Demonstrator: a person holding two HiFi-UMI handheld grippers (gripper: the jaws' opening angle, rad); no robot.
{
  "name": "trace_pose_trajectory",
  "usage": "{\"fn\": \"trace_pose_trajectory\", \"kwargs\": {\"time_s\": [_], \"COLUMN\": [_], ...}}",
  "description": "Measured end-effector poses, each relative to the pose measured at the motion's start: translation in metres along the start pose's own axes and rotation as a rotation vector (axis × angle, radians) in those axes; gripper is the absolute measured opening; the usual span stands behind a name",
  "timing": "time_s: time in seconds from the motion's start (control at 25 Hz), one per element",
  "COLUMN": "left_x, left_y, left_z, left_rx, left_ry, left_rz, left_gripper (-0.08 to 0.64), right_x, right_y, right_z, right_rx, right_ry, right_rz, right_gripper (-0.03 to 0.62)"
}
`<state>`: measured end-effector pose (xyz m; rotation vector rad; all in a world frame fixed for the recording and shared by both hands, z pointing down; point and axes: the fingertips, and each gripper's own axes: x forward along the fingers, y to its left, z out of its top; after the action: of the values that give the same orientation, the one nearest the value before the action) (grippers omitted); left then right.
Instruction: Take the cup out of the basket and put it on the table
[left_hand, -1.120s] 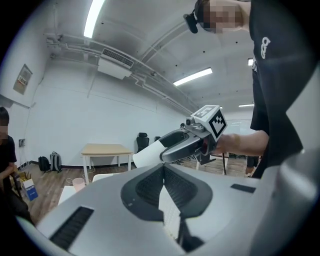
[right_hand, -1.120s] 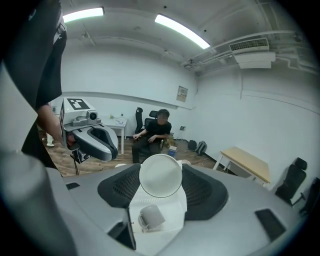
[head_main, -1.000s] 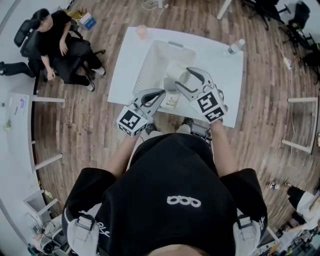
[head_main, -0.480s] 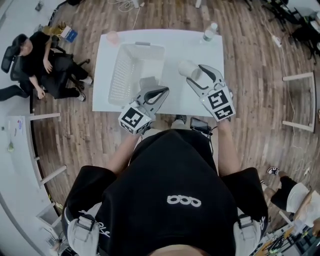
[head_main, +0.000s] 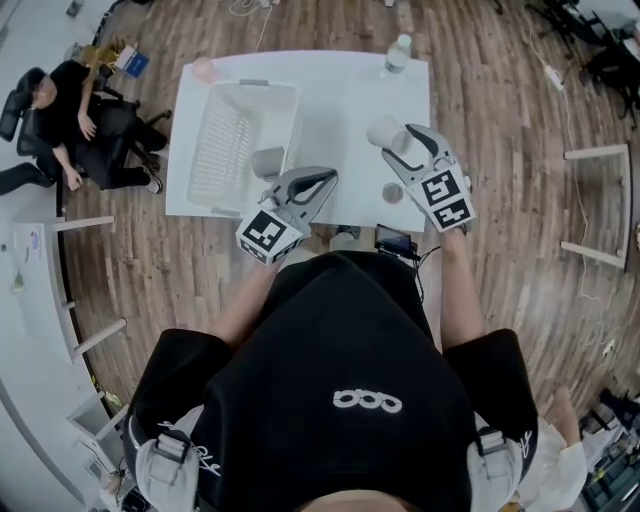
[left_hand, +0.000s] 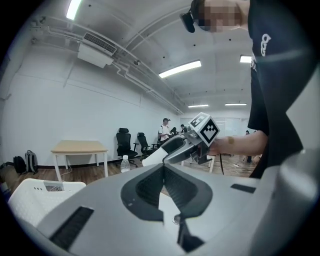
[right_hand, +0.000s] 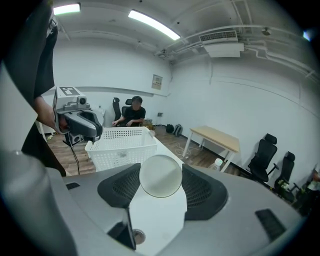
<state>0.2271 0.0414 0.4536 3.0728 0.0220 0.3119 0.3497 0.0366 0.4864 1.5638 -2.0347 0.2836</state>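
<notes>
The basket (right_hand: 125, 152) is matt white perforated plastic, the table (head_main: 350, 100) smooth white. The cup (right_hand: 160, 177) looks frosted, semi-clear plastic. The right claw (right_hand: 161, 170) is matt grey with ribbed black pads (right_hand: 200, 192). The floor (head_main: 500, 90) is wood planks.

Right gripper (head_main: 393, 141) carried the white cup (head_main: 381, 130) out from over the basket (head_main: 222, 140) and off to its right. Cup ended above bare table (head_main: 345, 95), well apart from basket. Left gripper (head_main: 322, 179) drifted off the basket's near rim to just beside its near right corner.

Bare table (head_main: 345, 110) right of basket (head_main: 225, 150); bottle (head_main: 397, 55) at far edge.
</notes>
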Motion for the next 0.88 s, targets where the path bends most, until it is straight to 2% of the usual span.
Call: {"fn": "trace_pose_trajectory", "kwargs": {"time_s": [0.2, 0.56, 0.72, 0.88], "left_x": [0.009, 0.002, -0.003, -0.001], "left_y": [-0.003, 0.01, 0.016, 0.021], "left_z": [-0.01, -0.024, -0.033, -0.044], "left_rx": [-0.005, -0.047, -0.07, -0.086], "left_ry": [0.003, 0.003, 0.0, 0.013], "left_rz": [0.055, 0.163, 0.198, 0.211], "left_gripper": [0.009, 0.008, 0.009, 0.008], "right_x": [0.037, 0.144, 0.186, 0.216], "right_y": [-0.017, -0.027, -0.022, -0.015], "right_z": [-0.03, -0.076, -0.105, -0.147], "right_rx": [-0.032, -0.11, -0.147, -0.145], "right_ry": [0.083, 0.276, 0.387, 0.522], "right_rz": [0.063, 0.212, 0.272, 0.322], "right_gripper": [0.264, 0.264, 0.264, 0.264]}}
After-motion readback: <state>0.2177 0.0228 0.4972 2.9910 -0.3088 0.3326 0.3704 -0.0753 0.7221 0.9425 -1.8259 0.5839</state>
